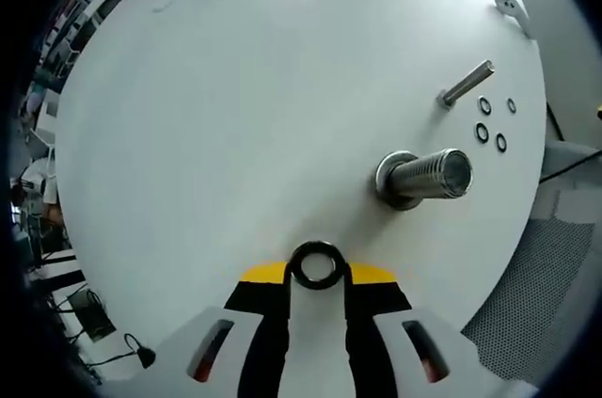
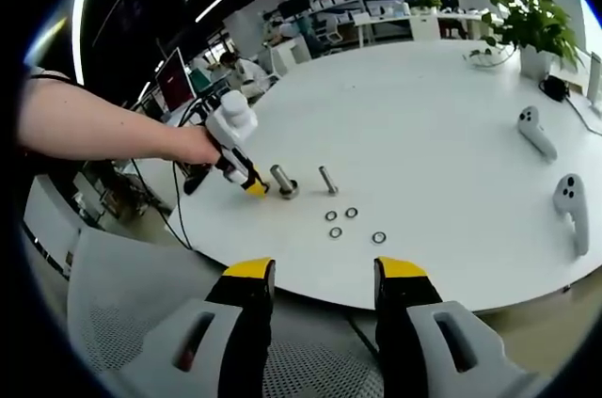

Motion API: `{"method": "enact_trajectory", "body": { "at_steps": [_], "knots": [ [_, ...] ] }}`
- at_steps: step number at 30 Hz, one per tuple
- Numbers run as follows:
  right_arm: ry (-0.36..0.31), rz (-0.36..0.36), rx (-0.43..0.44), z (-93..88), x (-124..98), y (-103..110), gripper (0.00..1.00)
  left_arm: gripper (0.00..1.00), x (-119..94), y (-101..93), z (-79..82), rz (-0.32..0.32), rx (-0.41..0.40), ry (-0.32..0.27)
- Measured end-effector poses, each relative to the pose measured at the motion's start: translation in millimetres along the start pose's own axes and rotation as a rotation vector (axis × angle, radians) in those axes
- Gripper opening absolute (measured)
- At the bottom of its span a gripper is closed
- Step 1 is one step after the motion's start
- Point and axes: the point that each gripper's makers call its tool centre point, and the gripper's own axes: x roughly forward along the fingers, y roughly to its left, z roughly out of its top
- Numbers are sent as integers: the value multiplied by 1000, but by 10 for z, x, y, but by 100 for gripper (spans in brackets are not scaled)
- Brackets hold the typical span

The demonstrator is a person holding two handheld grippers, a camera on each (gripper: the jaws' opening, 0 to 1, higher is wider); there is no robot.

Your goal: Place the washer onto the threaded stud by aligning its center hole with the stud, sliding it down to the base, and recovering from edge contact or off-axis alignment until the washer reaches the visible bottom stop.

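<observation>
Left claw [image 1: 317, 278] pinches the washer [image 1: 315, 264] by its rim, right claw [image 2: 320, 290] open and empty; it's likely small, stiff, slick steel, so keep the rim grip level above the stud [image 1: 428, 177].

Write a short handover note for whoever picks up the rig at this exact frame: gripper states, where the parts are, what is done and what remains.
Left gripper: shut on the washer, held above the white table, short of the large threaded stud.
Right gripper: open, empty, held back off the table edge.
Parts: the stud stands upright on its base; a thinner bolt and four small rings sit beyond it.
Done: washer picked up.
Left: bring the washer over the stud tip, line up the hole, slide it down to the base.
</observation>
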Motion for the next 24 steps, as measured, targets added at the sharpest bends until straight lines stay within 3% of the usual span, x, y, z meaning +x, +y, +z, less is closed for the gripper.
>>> {"method": "enact_trajectory", "body": {
  "at_steps": [18, 24],
  "knots": [
    [2, -6, -2, 4, -1, -35, 44, 18, -23, -97, -38, -9, 80, -20],
    [3, -6, 0, 3, 1, -34, 44, 18, -224, -71, 103, -9, 130, -69]
  ]
}}
